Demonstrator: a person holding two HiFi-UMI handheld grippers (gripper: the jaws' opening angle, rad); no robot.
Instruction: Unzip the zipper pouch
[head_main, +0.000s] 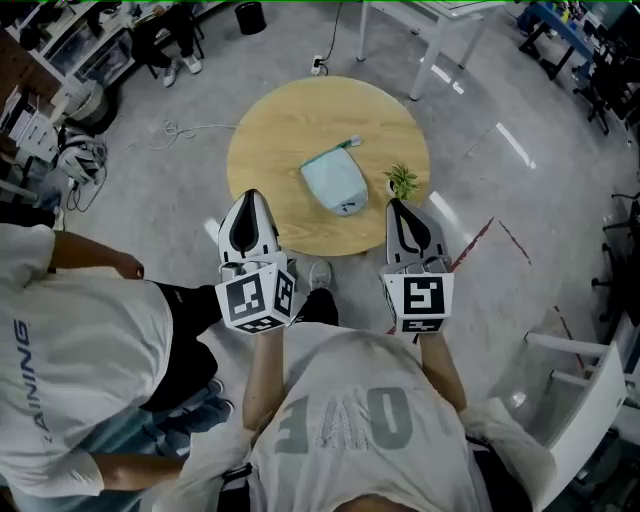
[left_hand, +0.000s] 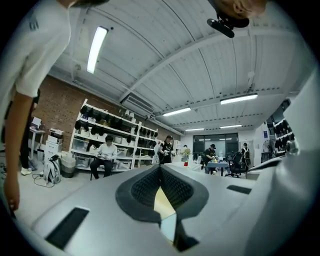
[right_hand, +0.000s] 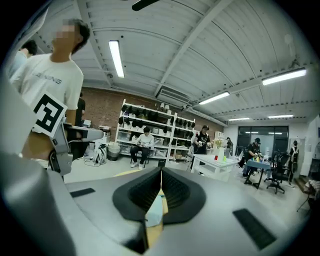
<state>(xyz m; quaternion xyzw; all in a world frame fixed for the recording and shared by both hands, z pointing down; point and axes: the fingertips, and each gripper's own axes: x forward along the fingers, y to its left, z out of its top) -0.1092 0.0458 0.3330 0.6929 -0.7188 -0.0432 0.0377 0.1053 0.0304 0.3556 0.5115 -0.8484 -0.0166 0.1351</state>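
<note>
A pale blue zipper pouch (head_main: 334, 181) lies near the middle of the round wooden table (head_main: 270, 140), its zip pull at the far end. My left gripper (head_main: 251, 196) hovers over the table's near left edge, jaws shut and empty. My right gripper (head_main: 391, 203) hangs at the near right edge, also shut and empty, just right of the pouch. In the left gripper view the shut gripper (left_hand: 160, 168) points level across the room. Between the shut jaws in the right gripper view (right_hand: 161, 172) a sliver of the pouch (right_hand: 156, 212) and table shows.
A small green plant (head_main: 403, 180) stands on the table's right side, close to my right gripper. Another person in a white shirt (head_main: 70, 370) stands at my left. White tables (right_hand: 215, 162), shelving (left_hand: 107, 132) and seated people fill the room beyond.
</note>
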